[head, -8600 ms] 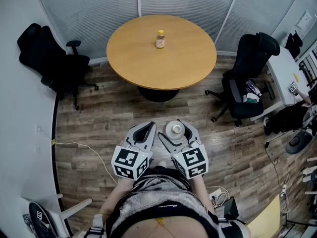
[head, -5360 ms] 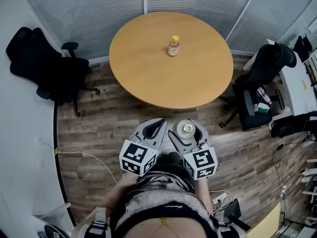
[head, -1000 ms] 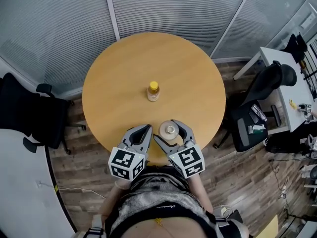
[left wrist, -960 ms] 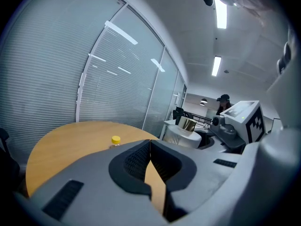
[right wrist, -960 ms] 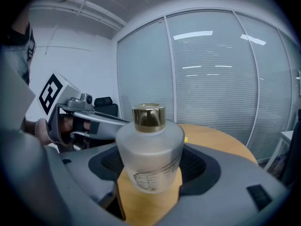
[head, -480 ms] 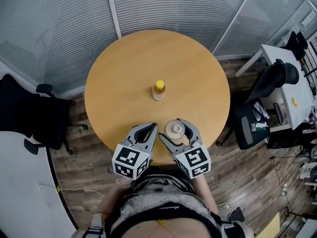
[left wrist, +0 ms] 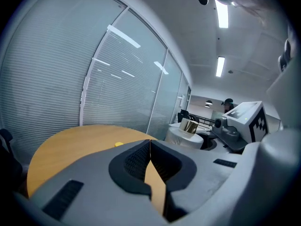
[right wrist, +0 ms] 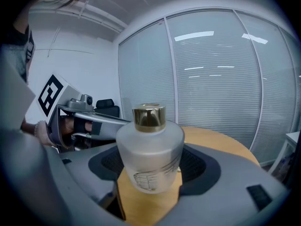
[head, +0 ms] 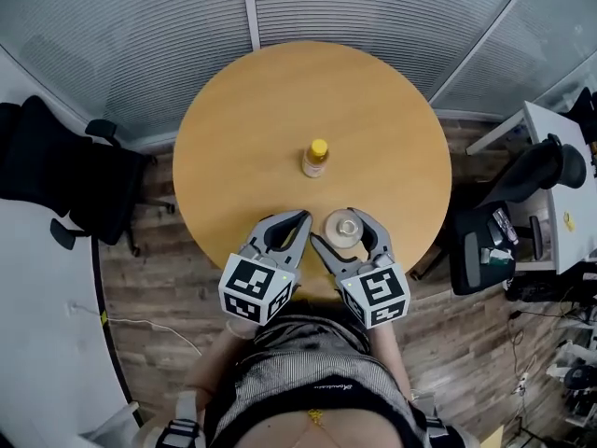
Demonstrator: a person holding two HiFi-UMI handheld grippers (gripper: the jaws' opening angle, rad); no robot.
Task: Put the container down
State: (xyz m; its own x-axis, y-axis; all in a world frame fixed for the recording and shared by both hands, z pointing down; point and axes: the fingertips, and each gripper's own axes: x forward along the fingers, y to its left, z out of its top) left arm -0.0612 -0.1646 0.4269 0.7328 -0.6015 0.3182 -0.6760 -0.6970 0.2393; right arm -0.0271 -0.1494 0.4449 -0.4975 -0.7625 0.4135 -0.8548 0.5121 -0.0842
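The right gripper (head: 342, 226) is clamped on the container (head: 347, 229), a frosted glass bottle with a gold cap. One jaw presses each side of its body, and it stands upright between them. In the head view it sits just inside the near edge of the round wooden table (head: 252, 129), in the lower middle of the frame. Wood shows beneath it in the right gripper view, but I cannot tell whether its base touches the top.

The left gripper (head: 300, 217) is just beside it to the left, also over the table's near rim. Its jaws are pressed together at the tips with nothing between them.

A small bottle with a yellow cap (head: 316, 158) stands near the table's centre, a little beyond the container and apart from it. Bare wood spreads around that bottle to the left, right and far rims.

Beyond the far rim runs a wall of blinds (head: 373, 12). A black office chair (head: 56, 171) stands off the left edge, and another chair (head: 485, 250) sits close to the lower right rim. Wood floor (head: 140, 269) lies between the table and both chairs.
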